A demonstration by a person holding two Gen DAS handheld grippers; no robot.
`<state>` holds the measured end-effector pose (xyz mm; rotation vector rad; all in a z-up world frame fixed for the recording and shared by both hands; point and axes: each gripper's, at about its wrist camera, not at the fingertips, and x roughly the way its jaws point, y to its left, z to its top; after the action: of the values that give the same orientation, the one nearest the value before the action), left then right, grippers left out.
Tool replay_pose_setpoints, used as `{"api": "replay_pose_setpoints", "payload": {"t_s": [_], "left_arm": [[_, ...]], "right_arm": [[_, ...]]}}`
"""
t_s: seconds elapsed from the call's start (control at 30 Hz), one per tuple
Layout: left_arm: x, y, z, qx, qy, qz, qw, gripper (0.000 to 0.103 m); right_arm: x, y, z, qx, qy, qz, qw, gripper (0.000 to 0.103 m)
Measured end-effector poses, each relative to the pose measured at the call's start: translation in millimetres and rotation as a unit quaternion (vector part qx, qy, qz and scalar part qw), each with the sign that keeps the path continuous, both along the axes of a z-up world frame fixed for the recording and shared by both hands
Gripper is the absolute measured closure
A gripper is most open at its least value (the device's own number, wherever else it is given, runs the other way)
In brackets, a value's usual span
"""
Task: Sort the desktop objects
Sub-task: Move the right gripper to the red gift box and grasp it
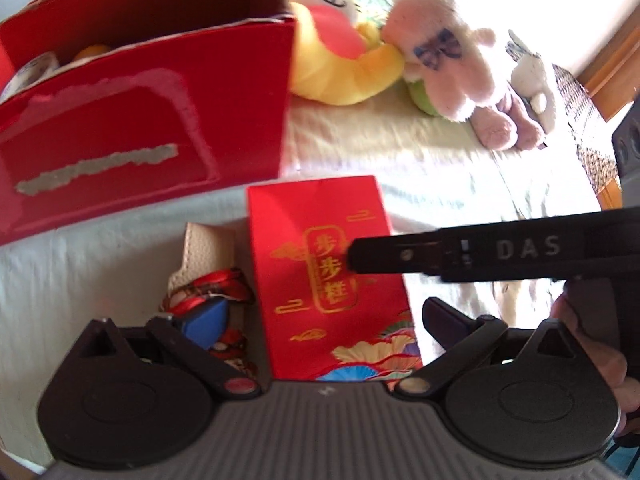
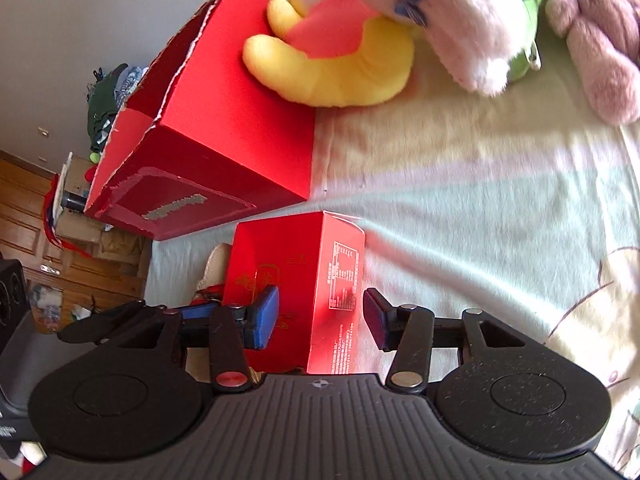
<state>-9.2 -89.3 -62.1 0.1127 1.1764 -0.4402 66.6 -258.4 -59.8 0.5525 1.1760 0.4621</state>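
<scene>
A small red box with gold Chinese characters (image 1: 326, 276) lies on the pale cloth, and it also shows in the right wrist view (image 2: 300, 280). My left gripper (image 1: 320, 320) is open with its fingers on either side of the box. My right gripper (image 2: 316, 312) is open around the same box from the side, and one of its fingers (image 1: 460, 254) crosses the box in the left wrist view. A beige pouch with red cords (image 1: 208, 272) lies just left of the box.
A large open red carton (image 1: 140, 112) stands to the left with items inside, and it also shows in the right wrist view (image 2: 216, 132). A yellow plush (image 1: 344, 64), a pink plush (image 1: 448, 60) and a small white plush (image 1: 532, 76) lie behind. Wooden furniture stands at the edges.
</scene>
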Motion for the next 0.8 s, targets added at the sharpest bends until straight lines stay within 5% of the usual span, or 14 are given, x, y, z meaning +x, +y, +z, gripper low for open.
{"api": "replay_pose_setpoints", "payload": {"t_s": [0.53,0.8], "left_arm": [[-7.8,-83.2,-8.1,0.010,-0.022,-0.132,0.9909,0.001],[-18.2,-108.5,-14.8,0.053,-0.069,-0.177,0.9804,0.003]], "right_arm": [[-8.7,-62.0,1.4,-0.018,0.007,-0.068,0.997,0.048],[-12.8,-70.1,0.4,-0.024,0.007,-0.090,0.996,0.041]]}}
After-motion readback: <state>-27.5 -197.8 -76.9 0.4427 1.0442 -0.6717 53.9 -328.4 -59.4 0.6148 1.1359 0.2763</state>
